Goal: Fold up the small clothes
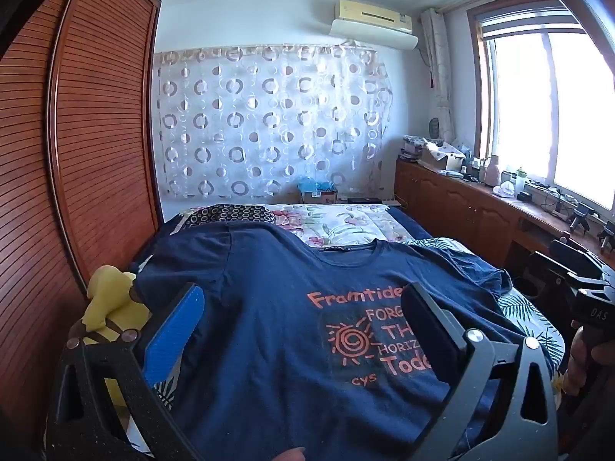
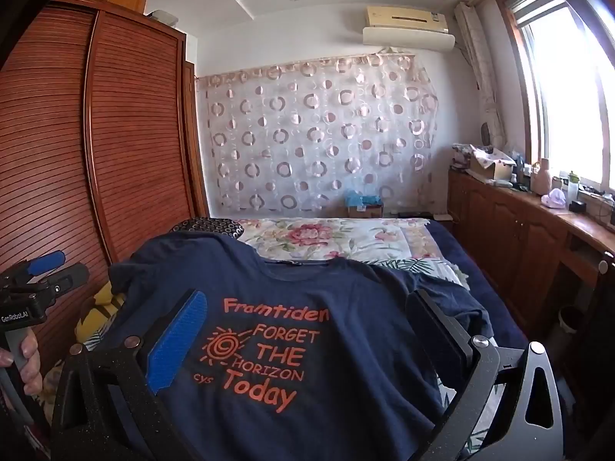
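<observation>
Nearest the camera in both wrist views is the navy T-shirt (image 2: pixel 307 330), which lies spread flat on the bed (image 2: pixel 488 269), print side up and collar pointing to the far wall; I take this shirt as the landmark. To the left of the shirt, a yellow garment (image 1: pixel 111 307) lies beside its left sleeve, in front of the wooden wardrobe (image 1: pixel 77 134). Over the left part of the shirt hovers the left gripper (image 1: pixel 303 322), jaws wide apart and holding nothing. Over the printed chest hovers the right gripper (image 2: pixel 307 326), also wide and with nothing in it. To the right of the shirt, the right sleeve looks a little bunched. Beyond the collar lies a floral quilt (image 2: pixel 326 234). I judge that the folding is not yet begun: no sleeve is turned in, no crease is visible, so every fold is left to do.
</observation>
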